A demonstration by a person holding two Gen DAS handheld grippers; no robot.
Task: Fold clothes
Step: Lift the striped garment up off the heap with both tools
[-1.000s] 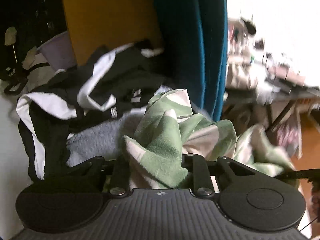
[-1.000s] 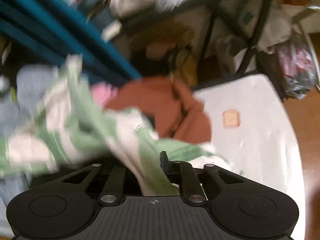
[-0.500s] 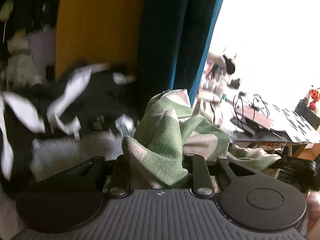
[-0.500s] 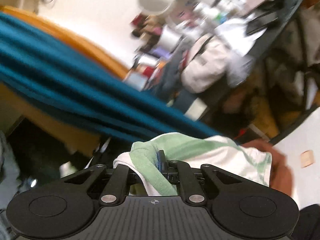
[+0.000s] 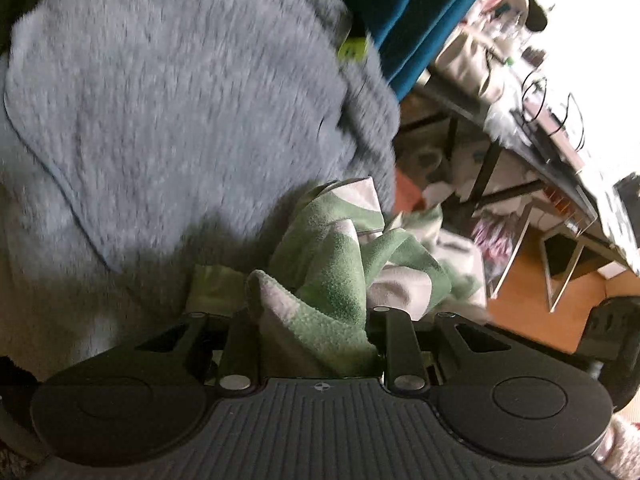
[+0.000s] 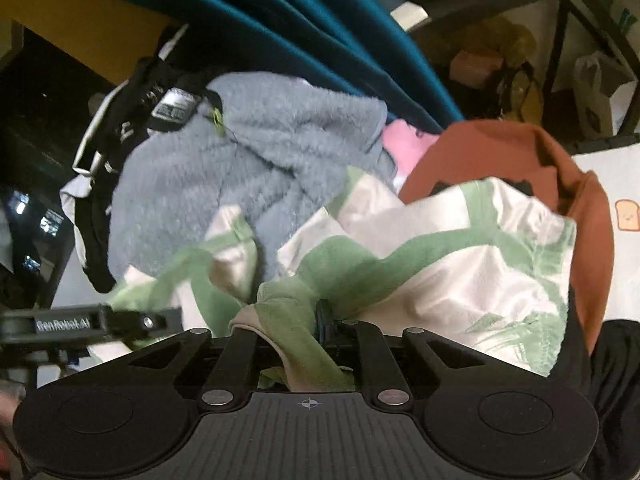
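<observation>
Green-and-white fleece garment [image 6: 460, 256] pinched in both left gripper [image 5: 316, 320] and right gripper [image 6: 304, 328], slumped over grey fleece [image 6: 248, 168]. Best kept taut, edges level, clear of the pile.

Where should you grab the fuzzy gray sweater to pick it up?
Probably at its outer hem edge, coming from the left, where the gray fleece sweater lies bare. Its other side is buried under the green-and-white cloth, which both tools hold.

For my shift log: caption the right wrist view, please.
Right gripper pinches the green-and-white towel over a grey fleece and rust garment.
</observation>
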